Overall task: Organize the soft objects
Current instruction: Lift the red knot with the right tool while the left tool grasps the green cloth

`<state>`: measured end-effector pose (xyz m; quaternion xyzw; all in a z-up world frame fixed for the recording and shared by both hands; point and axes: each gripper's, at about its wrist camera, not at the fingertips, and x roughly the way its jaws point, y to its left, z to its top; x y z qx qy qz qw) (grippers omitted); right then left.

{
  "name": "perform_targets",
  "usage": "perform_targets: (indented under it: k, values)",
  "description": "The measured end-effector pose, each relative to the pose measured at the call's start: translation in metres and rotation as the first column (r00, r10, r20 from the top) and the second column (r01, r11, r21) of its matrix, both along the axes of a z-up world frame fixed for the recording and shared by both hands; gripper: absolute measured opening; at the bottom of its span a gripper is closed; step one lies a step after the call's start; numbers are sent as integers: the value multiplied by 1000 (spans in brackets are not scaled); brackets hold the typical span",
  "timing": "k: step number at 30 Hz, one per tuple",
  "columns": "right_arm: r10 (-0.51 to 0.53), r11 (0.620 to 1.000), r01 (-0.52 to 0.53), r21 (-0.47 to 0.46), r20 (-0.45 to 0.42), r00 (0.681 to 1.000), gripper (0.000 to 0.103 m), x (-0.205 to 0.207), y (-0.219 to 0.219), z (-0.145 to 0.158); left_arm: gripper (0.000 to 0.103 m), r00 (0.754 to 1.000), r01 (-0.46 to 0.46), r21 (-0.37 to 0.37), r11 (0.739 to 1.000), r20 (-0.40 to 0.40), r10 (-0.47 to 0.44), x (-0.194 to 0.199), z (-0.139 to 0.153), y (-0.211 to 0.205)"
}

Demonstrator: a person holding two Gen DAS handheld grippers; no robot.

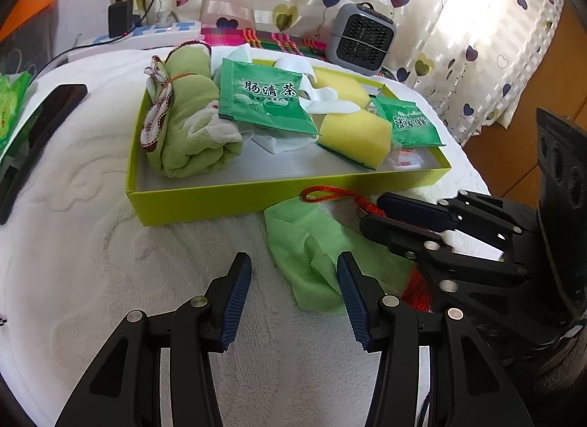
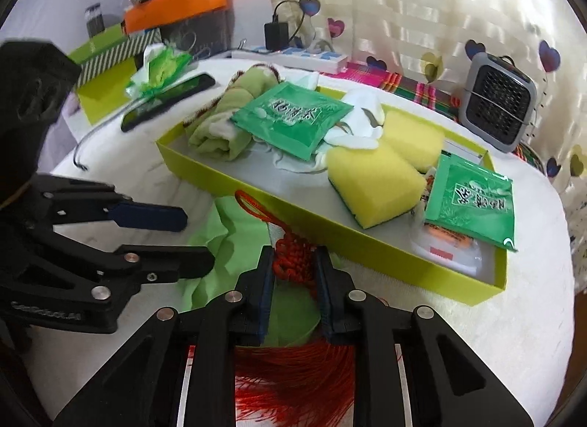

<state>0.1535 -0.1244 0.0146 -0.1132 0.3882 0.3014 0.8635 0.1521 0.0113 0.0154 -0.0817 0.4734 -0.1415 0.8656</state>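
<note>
Looking along your left tool [image 1: 294, 302], you see its pads standing apart with nothing between them, poised above the white towel-covered bench [image 1: 110, 262]; the green cloth [image 1: 312, 254] lies crumpled just ahead, its right part touching the right-hand pad; beyond it the lime tray [image 1: 205, 203] runs along the far part of the bench, already holding a rolled green towel [image 1: 190, 133], tea sachets [image 1: 264, 97] and yellow sponges [image 1: 352, 133]; your right tool [image 1: 370, 214] comes in from the right, over the red loop [image 1: 323, 194] at the tray's near wall.

Through the right wrist view, your right tool [image 2: 295, 265] is clenched on the red knot ornament [image 2: 293, 262], pads pressing either side of the knotted middle; its long axis runs straight away from you, loop [image 2: 253, 205] toward the tray's near wall [image 2: 367, 247], tassel [image 2: 297, 383] fanned back under the tool; the ornament rests on the green cloth [image 2: 227, 229], so a lift may drag the cloth with it; the left tool [image 2: 196, 236] waits released at the cloth's left edge, nearer to it than your right, and I judge it best placed to pin or take the cloth; the tray lies directly ahead, a short carry.
</note>
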Motion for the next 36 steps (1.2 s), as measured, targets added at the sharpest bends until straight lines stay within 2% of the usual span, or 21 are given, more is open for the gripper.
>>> perform_targets:
  k: [5, 11, 16, 20, 22, 23, 29, 36]
  values:
    - [-20, 992, 24, 123, -36, 999, 22, -3, -21, 9, 48, 1000, -2, 13, 1000, -3, 2, 1, 0, -3]
    - [-63, 964, 73, 255, -46, 997, 22, -13, -49, 23, 49, 1000, -6, 9, 1000, -7, 7, 2, 1, -6]
    - [-119, 941, 119, 318, -18, 993, 22, -23, -72, 35, 55, 999, 28, -50, 998, -23, -29, 3, 3, -14]
    - [-167, 927, 153, 343, 9, 986, 22, -32, -90, 45, 60, 998, 56, -12, 998, -29, -56, 3, 2, -30]
    - [-194, 921, 174, 349, 23, 981, 14, -35, -99, 50, 60, 997, 66, -15, 998, -30, -67, 4, 2, -35]
    - [-206, 918, 183, 353, 29, 978, 14, -36, -103, 52, 60, 997, 67, -9, 998, -30, -67, 4, 3, -37]
    - [-253, 904, 222, 366, 39, 967, 14, -44, -126, 54, 61, 997, 76, 106, 991, -16, -75, 6, 1, -55]
    - [-280, 889, 238, 390, 54, 959, 14, -56, -140, 57, 61, 996, 72, 263, 962, 36, -84, 0, -5, -72]
